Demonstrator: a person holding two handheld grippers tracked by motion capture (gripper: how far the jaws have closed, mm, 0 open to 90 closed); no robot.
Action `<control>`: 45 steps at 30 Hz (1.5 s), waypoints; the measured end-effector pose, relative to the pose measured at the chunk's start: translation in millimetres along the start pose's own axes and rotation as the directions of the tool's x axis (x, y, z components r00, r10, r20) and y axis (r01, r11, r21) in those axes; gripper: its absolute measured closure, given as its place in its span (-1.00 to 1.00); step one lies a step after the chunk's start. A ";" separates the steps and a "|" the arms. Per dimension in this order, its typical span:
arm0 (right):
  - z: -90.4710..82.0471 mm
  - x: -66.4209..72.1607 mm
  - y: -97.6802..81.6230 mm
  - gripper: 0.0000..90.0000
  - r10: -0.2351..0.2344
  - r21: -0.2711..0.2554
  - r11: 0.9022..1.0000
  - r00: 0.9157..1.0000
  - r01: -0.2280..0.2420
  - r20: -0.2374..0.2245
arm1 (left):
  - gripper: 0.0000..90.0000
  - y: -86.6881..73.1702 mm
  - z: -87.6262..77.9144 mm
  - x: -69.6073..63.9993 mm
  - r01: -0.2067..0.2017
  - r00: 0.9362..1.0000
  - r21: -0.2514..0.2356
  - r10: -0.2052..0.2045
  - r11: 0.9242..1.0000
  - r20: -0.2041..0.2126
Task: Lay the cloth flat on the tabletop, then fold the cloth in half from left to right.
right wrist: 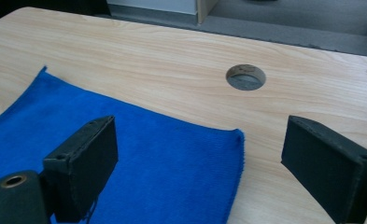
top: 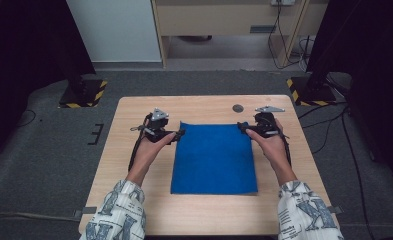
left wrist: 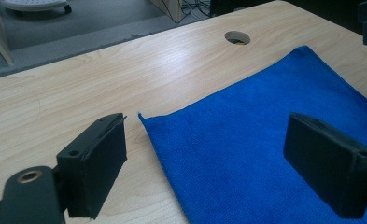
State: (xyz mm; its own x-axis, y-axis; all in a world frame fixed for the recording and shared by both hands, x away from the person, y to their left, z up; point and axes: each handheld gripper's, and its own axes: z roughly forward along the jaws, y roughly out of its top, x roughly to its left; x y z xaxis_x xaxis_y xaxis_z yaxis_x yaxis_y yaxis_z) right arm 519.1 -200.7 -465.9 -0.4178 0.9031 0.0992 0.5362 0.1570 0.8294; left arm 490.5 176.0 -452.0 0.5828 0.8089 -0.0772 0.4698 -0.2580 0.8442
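Note:
A blue cloth (top: 214, 157) lies flat and spread on the wooden table (top: 134, 165). My left gripper (top: 180, 134) is at the cloth's far left corner, and my right gripper (top: 241, 127) is at its far right corner. In the left gripper view, the left gripper (left wrist: 214, 163) stands open just above the blue cloth (left wrist: 265, 140), with the corner below the gap and no pad touching it. In the right gripper view, the right gripper (right wrist: 207, 165) is open the same way over the other corner of the cloth (right wrist: 148, 163).
A round cable hole (top: 238, 108) is in the tabletop just beyond the cloth's far edge. Bare wood surrounds the cloth on all sides. On the floor behind the table stand two stand bases with yellow-black stripes (top: 81, 92), and cables trail at the right.

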 end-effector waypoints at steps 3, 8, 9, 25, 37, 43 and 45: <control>-1.7 4.9 -2.7 -0.78 -0.011 0.003 1.000 1.000 0.011 -0.020 | -0.74 -0.7 -1.9 -0.6 0.001 1.000 0.004 -0.001 1.000 0.008; -4.0 16.0 -8.1 -0.80 -0.023 0.011 1.000 0.998 0.023 -0.065 | -0.75 -3.0 -6.4 -0.3 0.004 1.000 -0.001 -0.004 1.000 0.011; -4.1 17.9 -9.0 -0.80 -0.032 0.013 0.999 0.997 0.033 -0.070 | -0.75 -3.6 -7.4 0.3 0.001 1.000 0.002 -0.001 1.000 0.010; -15.7 70.5 -14.6 -0.64 -0.104 0.000 0.994 0.975 0.106 -0.196 | -0.76 -11.9 -26.3 3.4 -0.011 1.000 -0.010 0.011 1.000 -0.003; -19.8 130.2 -27.4 -0.24 -0.203 0.012 0.976 0.933 0.217 -0.298 | -0.77 -33.8 -41.5 13.3 0.046 0.999 -0.033 -0.046 0.998 0.003; -20.5 154.7 -33.9 -0.09 -0.233 0.009 0.968 0.909 0.251 -0.344 | -0.77 -41.5 -42.2 22.1 0.042 0.998 -0.009 -0.042 0.999 -0.043; -22.1 172.1 -40.0 0.05 -0.252 0.000 0.962 0.893 0.272 -0.374 | -0.77 -43.5 -42.1 25.4 0.046 0.998 -0.006 -0.046 0.999 -0.040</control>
State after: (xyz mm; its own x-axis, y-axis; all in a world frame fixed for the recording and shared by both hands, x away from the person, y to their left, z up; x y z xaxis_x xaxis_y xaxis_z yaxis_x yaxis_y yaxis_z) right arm 409.5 -60.4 -469.9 -0.7823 0.6171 0.0851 0.4024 0.3963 0.8253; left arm 456.9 230.0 -468.3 0.5335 0.8405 -0.0945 0.4918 -0.2173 0.8432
